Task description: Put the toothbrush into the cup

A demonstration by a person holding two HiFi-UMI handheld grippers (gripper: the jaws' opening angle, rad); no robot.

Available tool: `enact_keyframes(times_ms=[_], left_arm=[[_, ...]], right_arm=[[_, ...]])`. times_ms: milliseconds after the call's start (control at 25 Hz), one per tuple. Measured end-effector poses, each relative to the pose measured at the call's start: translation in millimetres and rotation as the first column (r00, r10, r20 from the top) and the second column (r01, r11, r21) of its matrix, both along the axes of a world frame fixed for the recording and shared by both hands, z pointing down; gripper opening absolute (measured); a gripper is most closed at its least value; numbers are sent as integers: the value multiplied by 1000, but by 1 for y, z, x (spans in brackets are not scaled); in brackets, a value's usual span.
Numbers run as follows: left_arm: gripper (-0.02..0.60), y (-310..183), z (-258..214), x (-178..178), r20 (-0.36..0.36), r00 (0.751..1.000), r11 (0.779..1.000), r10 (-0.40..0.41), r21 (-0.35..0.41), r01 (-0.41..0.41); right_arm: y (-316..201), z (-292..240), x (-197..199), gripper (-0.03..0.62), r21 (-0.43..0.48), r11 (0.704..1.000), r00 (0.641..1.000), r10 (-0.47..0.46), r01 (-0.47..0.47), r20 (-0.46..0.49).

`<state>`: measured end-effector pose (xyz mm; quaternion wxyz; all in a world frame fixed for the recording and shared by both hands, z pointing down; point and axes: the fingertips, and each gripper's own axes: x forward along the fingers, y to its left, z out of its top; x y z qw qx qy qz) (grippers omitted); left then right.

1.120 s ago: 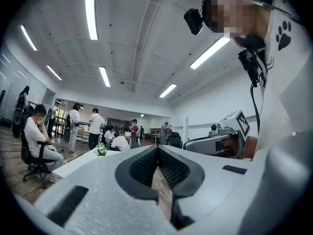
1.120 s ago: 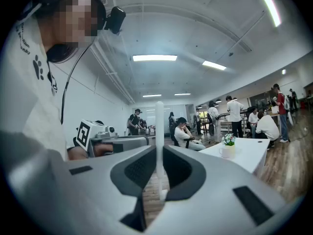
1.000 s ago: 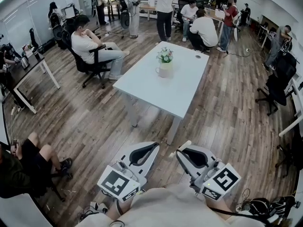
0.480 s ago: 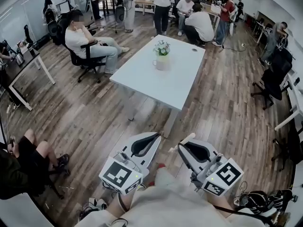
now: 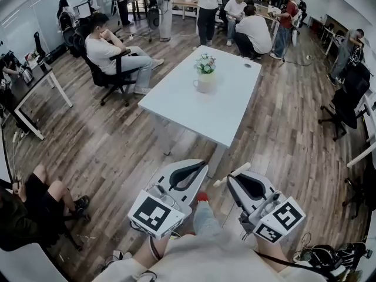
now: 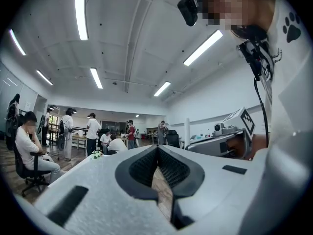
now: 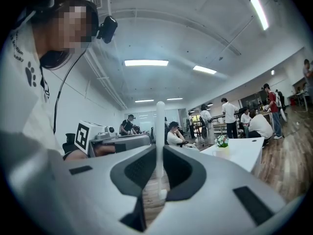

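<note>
A white cup [image 5: 205, 85] with a small bunch of flowers stands on the white table [image 5: 176, 101], well ahead of both grippers. My right gripper [image 5: 230, 181] is low in the head view, close to my body, shut on a white toothbrush [image 5: 232, 174] that sticks out past its jaws. In the right gripper view the toothbrush [image 7: 160, 131] rises upright between the pads, with the cup [image 7: 223, 151] far off to the right. The left gripper [image 5: 200, 165] is shut with nothing in it. In the left gripper view the left gripper [image 6: 157, 149] points toward the distant table and flowers [image 6: 96, 154].
The table stands on a wood floor [image 5: 117, 151]. A seated person [image 5: 108, 54] is on an office chair left of it, and another sits at the lower left [image 5: 29, 207]. Several people gather at the back [image 5: 247, 22]. Chairs and desks line the right side [image 5: 346, 107].
Both grippers have shifted slightly right and forward. My leg and a red shoe now show between them as I step on the floor; the toothbrush stays held.
</note>
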<state>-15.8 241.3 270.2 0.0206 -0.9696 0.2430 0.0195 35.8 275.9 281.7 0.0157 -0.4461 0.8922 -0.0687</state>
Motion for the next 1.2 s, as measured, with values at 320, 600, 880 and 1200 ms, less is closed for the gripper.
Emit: enact_keyframes(times_ms=[320, 600, 880, 1200], left_arm=[[8, -84, 10, 35, 17, 1000, 999, 3, -33, -2], [8, -160, 12, 54, 27, 999, 998, -22, -61, 23], [8, -218, 14, 68, 45, 998, 996, -54, -69, 57], [8, -252, 24, 82, 31, 997, 994, -65, -91, 68]], right_arm=[[-79, 2, 32, 54, 20, 1000, 999, 15, -14, -52], [-161, -2, 53, 54, 14, 1000, 999, -14, 14, -46], [-223, 1, 65, 54, 4, 998, 998, -60, 60, -30], [-260, 5, 82, 54, 9, 996, 996, -85, 85, -36]])
